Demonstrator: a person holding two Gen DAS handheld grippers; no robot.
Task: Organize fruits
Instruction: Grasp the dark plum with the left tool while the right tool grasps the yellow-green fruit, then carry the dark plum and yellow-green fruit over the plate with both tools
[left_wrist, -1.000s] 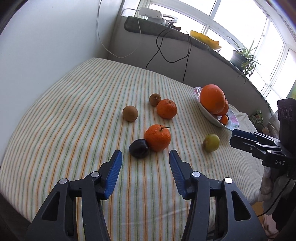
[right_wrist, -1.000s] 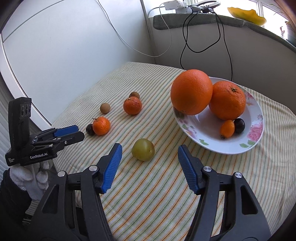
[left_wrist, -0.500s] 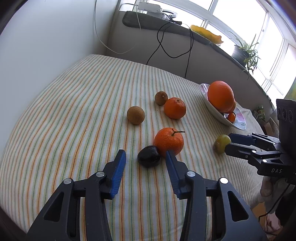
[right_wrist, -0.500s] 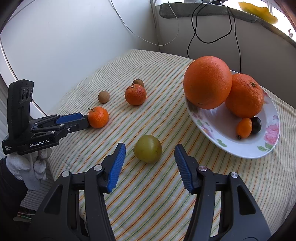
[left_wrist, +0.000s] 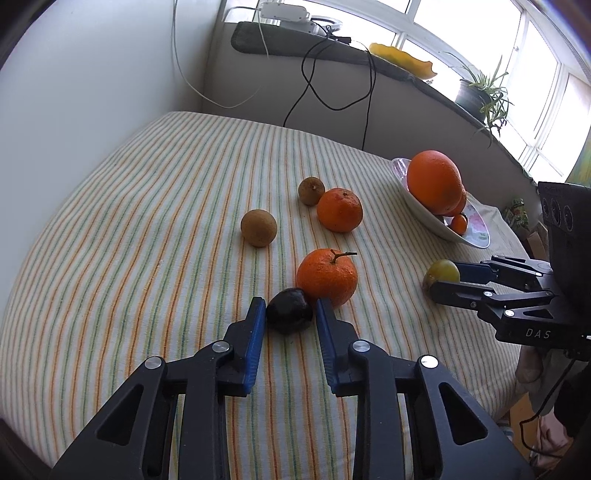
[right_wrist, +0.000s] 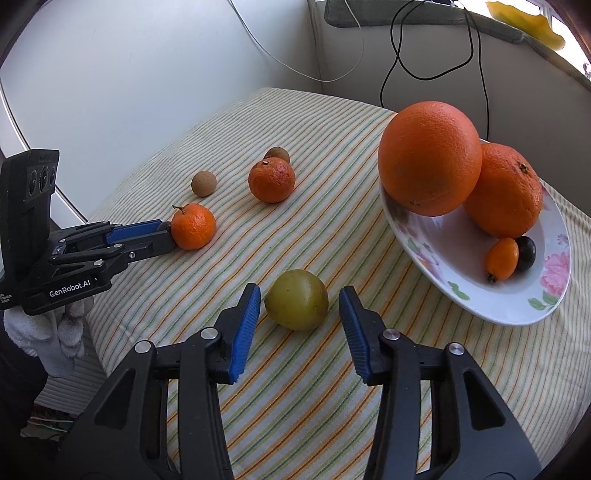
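Two pickups are being set up at once on the striped table (left_wrist: 147, 229). The left gripper (left_wrist: 290, 314) is spread open, with the dark plum (left_wrist: 289, 311) bracketed between its blue pads, which lie just beside the fruit on either flank; whether they touch it cannot be told. A stemmed tangerine (left_wrist: 327, 276) sits directly ahead of that gripper, touching the plum's far side. The right gripper (right_wrist: 298, 308) is likewise open, and the yellow-green plum (right_wrist: 296, 299) is framed between its fingers with a visible gap on each side. The flowered plate (right_wrist: 480, 302), ahead and to the right of this gripper, already holds a large orange (right_wrist: 430, 158), a second orange (right_wrist: 506, 190), a kumquat (right_wrist: 501, 257) and a dark fruit. The grasping step is judged to be in hand: each gripper needs closing gently (the plums look soft and prone to rolling), and the tangerine must not be nudged as the left closes. A lift toward the plate would then be called for.
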